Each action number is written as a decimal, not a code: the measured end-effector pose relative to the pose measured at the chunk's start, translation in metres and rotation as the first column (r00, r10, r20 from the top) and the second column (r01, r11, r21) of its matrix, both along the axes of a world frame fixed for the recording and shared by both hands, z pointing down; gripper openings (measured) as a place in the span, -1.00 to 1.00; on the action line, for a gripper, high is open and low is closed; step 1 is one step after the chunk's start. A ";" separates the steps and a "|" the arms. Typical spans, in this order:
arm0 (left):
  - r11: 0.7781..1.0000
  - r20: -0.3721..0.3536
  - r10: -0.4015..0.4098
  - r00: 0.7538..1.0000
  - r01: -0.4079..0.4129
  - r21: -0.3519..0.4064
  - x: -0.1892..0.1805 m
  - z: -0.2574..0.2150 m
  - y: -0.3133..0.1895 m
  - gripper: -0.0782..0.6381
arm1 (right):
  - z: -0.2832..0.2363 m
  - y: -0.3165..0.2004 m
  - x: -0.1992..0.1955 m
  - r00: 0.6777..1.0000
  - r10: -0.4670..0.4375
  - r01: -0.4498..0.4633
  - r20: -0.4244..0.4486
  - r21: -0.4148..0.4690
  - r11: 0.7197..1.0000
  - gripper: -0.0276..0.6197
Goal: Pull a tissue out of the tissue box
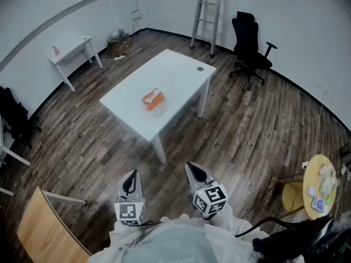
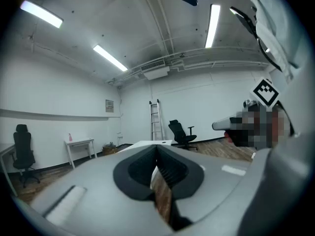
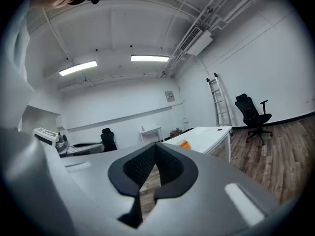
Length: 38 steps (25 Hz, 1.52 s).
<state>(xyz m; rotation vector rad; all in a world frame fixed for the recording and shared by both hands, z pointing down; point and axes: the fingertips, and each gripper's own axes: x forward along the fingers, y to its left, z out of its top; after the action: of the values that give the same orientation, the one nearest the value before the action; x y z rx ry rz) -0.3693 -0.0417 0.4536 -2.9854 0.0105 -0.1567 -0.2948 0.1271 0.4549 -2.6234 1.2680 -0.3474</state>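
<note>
Judging by its look, the tissue box is taken to be light printed cardboard, orange, low and rectangular, so it may well be dragged or lifted along with the sheet unless it is steadied. It is seen lying near the middle of the white table, well apart from both grippers, and it appears again as a small orange patch on the tabletop in the right gripper view. A paler tuft seems to be shown at its top, though it is too small for that to be told with certainty. A tissue is expected to be thin, soft and easily torn, so it is best pinched at the raised fold above the slot and drawn straight upward, while the box is held down at one end. The left gripper and the right gripper are held low by the person's body, pointing roughly level toward the table. In each gripper view the dark ribbed pads are seen brought together at the tips with nothing caught between them, only floor showing through the gap behind. The tabletop is smooth, matt and hard-edged on slim white legs. The floor is laid in dark, streaked wood planks. A metal ladder is leaned against the far wall beside a black office chair.
</note>
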 end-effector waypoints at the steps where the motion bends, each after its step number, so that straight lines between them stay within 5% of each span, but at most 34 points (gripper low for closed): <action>1: 1.000 -0.001 0.001 1.000 -0.001 0.000 0.001 -0.001 0.001 -0.78 | 0.000 0.001 0.001 1.000 0.001 -0.001 0.002 0.000 1.000 -0.92; 38: 1.000 0.015 0.026 1.000 -0.026 0.003 0.027 0.009 0.029 -0.78 | 0.019 0.050 0.023 0.995 0.082 -0.083 0.048 0.013 0.996 -0.91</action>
<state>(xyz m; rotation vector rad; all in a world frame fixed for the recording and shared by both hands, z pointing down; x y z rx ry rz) -0.3424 -0.0125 0.4630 -2.9801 -0.0302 -0.1754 -0.2722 0.1770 0.4736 -2.6289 1.1396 -0.3824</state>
